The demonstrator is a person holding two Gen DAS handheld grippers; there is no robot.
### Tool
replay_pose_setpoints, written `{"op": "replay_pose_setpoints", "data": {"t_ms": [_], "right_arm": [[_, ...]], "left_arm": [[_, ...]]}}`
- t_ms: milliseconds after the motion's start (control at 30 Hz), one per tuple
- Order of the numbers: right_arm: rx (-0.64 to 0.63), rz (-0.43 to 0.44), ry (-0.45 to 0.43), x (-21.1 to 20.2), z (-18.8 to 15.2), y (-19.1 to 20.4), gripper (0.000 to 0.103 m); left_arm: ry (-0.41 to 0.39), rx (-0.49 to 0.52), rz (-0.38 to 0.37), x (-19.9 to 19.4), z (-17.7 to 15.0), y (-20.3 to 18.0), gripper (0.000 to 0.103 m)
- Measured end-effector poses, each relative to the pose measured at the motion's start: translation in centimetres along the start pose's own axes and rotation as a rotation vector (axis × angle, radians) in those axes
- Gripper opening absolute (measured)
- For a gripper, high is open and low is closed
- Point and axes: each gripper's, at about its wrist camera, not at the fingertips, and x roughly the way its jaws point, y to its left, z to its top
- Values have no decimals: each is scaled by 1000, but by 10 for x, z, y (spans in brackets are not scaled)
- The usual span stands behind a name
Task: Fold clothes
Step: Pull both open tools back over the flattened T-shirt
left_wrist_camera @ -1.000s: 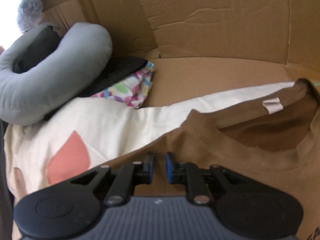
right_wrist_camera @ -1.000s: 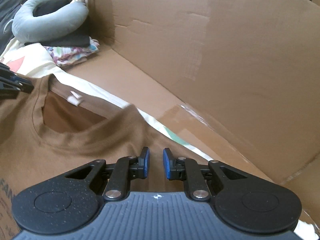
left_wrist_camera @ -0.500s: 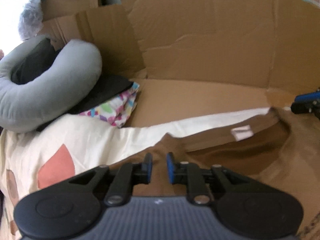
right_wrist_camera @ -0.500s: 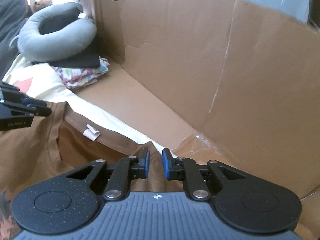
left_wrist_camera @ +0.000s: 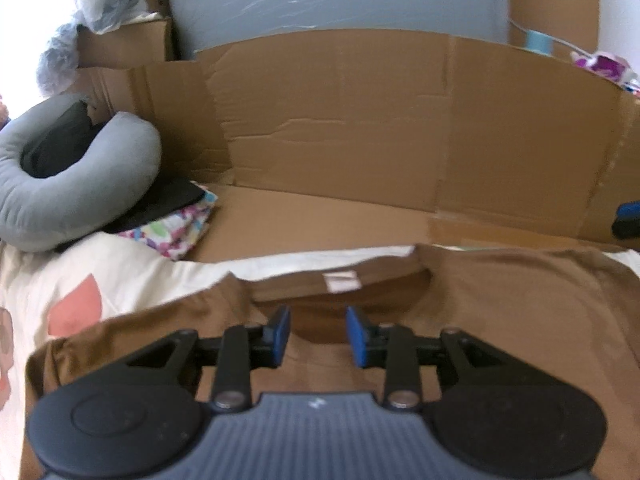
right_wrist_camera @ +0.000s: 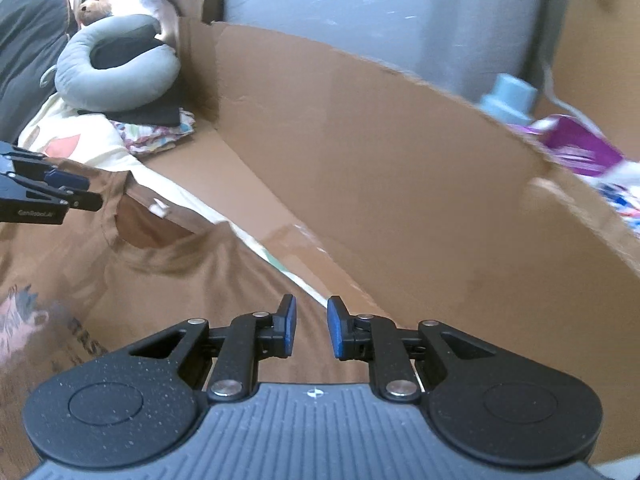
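Observation:
A brown T-shirt (left_wrist_camera: 500,300) lies spread on a cream sheet (left_wrist_camera: 132,268), neck opening and white label (left_wrist_camera: 340,281) toward the cardboard wall. My left gripper (left_wrist_camera: 318,332) hovers above the collar, its jaws opening with nothing between them. In the right wrist view the shirt (right_wrist_camera: 180,280) shows a print at its lower left, and the left gripper (right_wrist_camera: 76,196) hangs over its far shoulder. My right gripper (right_wrist_camera: 311,326) is above the near shoulder edge, its pads a little apart and gripping nothing. Its blue tip (left_wrist_camera: 626,220) peeks in at the right edge of the left wrist view.
Cardboard walls (left_wrist_camera: 340,120) close off the back and right side. A grey neck pillow (left_wrist_camera: 80,184) rests on folded dark and patterned clothes (left_wrist_camera: 180,228) at the back left. Beyond the wall are a pale blue bottle (right_wrist_camera: 508,98) and a purple packet (right_wrist_camera: 580,148).
Both grippers have risen and drawn back from the shirt's shoulders. The left jaws have spread wider. The lifted shoulder fabric has dropped and the shirt now lies flat.

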Motion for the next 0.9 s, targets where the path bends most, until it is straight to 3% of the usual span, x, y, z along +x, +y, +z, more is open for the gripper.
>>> {"op": "replay_pose_setpoints", "data": {"t_ms": [300, 500, 767, 900], "right_arm": [[121, -122, -42, -62, -45, -51, 23], [170, -196, -60, -86, -85, -72, 23], [237, -218, -31, -89, -121, -68, 23], [184, -192, 18, -74, -136, -55, 23]], "left_arm": [[-7, 52, -69, -36, -11, -58, 42], [9, 11, -96, -56, -23, -79, 42], [54, -72, -104, -78, -37, -89, 43], [73, -107, -116, -82, -46, -88, 43]]}}
